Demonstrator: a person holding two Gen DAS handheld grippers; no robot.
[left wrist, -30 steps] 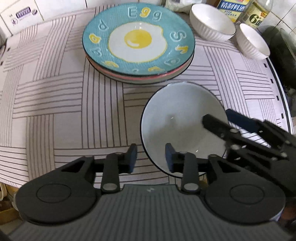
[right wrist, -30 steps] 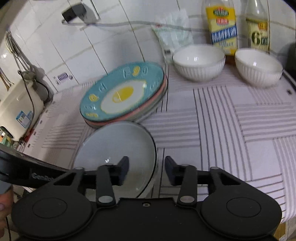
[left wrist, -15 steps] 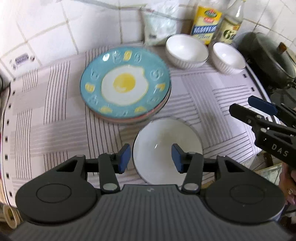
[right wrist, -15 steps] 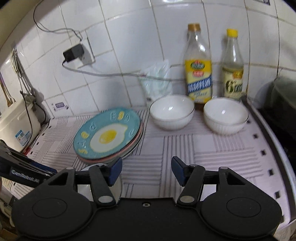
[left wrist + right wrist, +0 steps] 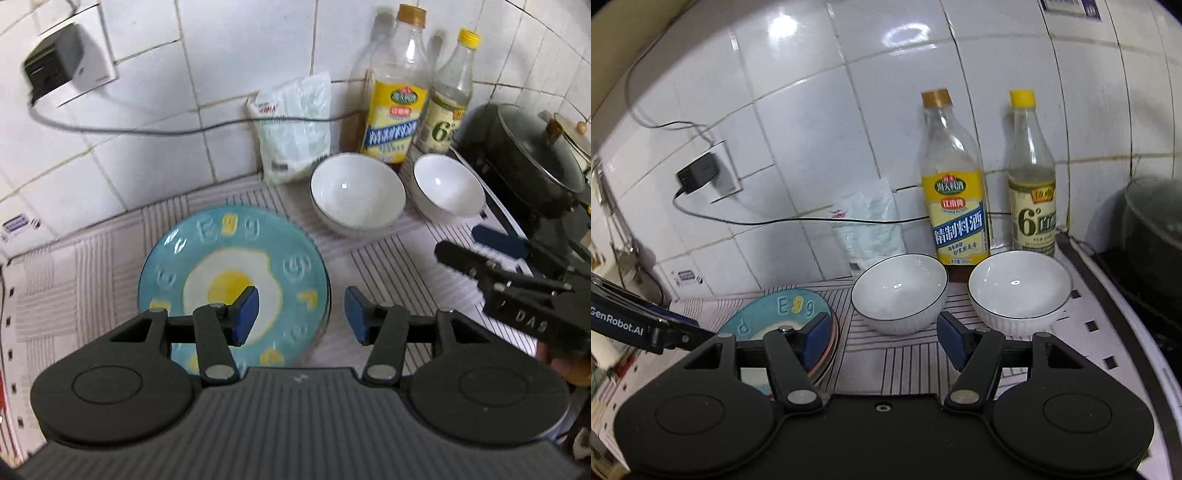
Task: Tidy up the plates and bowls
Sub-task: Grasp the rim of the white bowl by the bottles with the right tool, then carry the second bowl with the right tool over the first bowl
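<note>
Your counter (image 5: 388,266) wears a pale cloth (image 5: 74,280) printed with blocks of thin dark stripes. On the cloth you have a stack of plates (image 5: 236,280), the top one blue with a fried-egg picture. Behind and to its right sit two white bowls (image 5: 356,192) (image 5: 447,188) side by side, empty. At the tiled wall stand two bottles (image 5: 397,110) (image 5: 447,103) and a white packet (image 5: 295,129).

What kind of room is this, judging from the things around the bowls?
Most likely a home kitchen counter. A tiled wall stands behind two condiment bottles, a lidded pot sits on a stove at the right, and bowls and an egg plate rest on a striped mat.
</note>
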